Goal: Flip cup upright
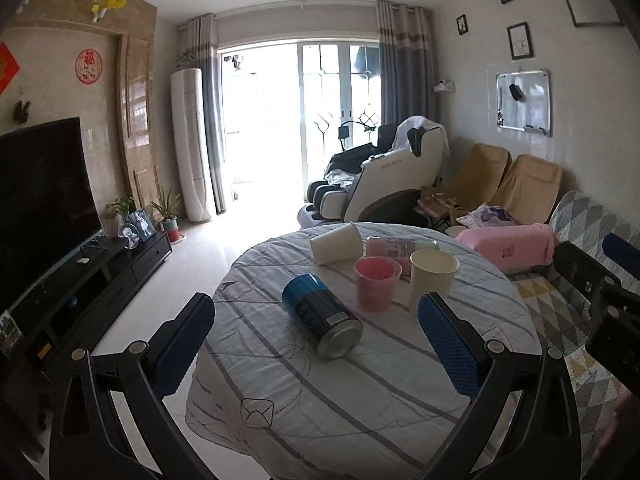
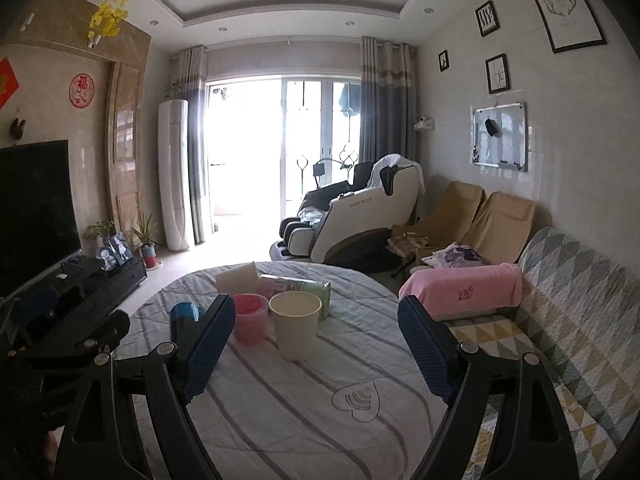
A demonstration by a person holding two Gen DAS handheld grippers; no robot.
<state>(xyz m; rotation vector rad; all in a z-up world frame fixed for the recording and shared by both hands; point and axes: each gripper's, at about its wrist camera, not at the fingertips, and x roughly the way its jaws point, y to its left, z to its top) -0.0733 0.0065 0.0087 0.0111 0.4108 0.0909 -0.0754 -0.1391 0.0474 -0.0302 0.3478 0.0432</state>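
Note:
A white paper cup (image 1: pixel 337 243) lies on its side at the far part of the round table (image 1: pixel 320 392); it also shows in the right wrist view (image 2: pixel 237 276). A cream paper cup (image 1: pixel 433 278) (image 2: pixel 295 326) and a pink plastic cup (image 1: pixel 376 283) (image 2: pixel 250 318) stand upright. A blue can (image 1: pixel 322 316) (image 2: pixel 185 318) lies on its side, and a pink and green can (image 1: pixel 394 249) (image 2: pixel 298 288) lies behind the cups. My left gripper (image 1: pixel 316 340) is open and empty, above the table short of the blue can. My right gripper (image 2: pixel 316 344) is open and empty, short of the cream cup.
The table has a striped cloth. A sofa with a patterned cover (image 2: pixel 568 320) and a pink towel (image 2: pixel 464 286) are to the right. A TV stand (image 1: pixel 100 268) is on the left, a massage chair (image 1: pixel 384 176) behind the table.

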